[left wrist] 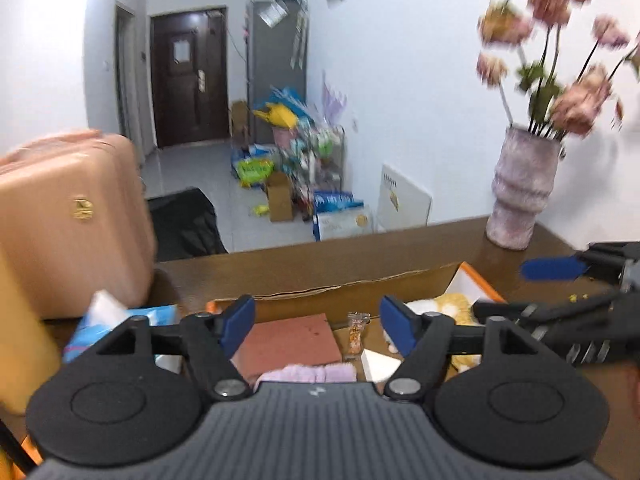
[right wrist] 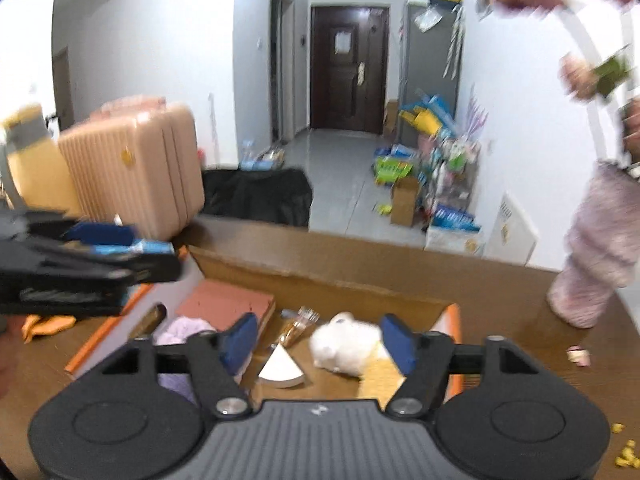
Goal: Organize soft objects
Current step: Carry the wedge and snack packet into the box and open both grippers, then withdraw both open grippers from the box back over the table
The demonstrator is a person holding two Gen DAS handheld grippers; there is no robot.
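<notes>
Both grippers hang tilted downward over the open cardboard box (right wrist: pixel 320 276) on the brown worktop (right wrist: pixel 500 280), side by side. The left gripper (left wrist: pixel 318 326) has its jaws spread wide with nothing between them, above the lilac soft cloth (left wrist: pixel 308 372) at the box's near edge. The right gripper (right wrist: pixel 320 340) is likewise spread and empty, the white-and-yellow plush toy (right wrist: pixel 344 346) lying in the box just beyond its right finger.

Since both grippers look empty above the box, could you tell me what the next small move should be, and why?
Probably lower the right gripper onto the white plush toy lying in the cardboard box. Its jaws stand open with nothing between them, and the toy sits just below and ahead. The left gripper is likewise open and empty.
</notes>
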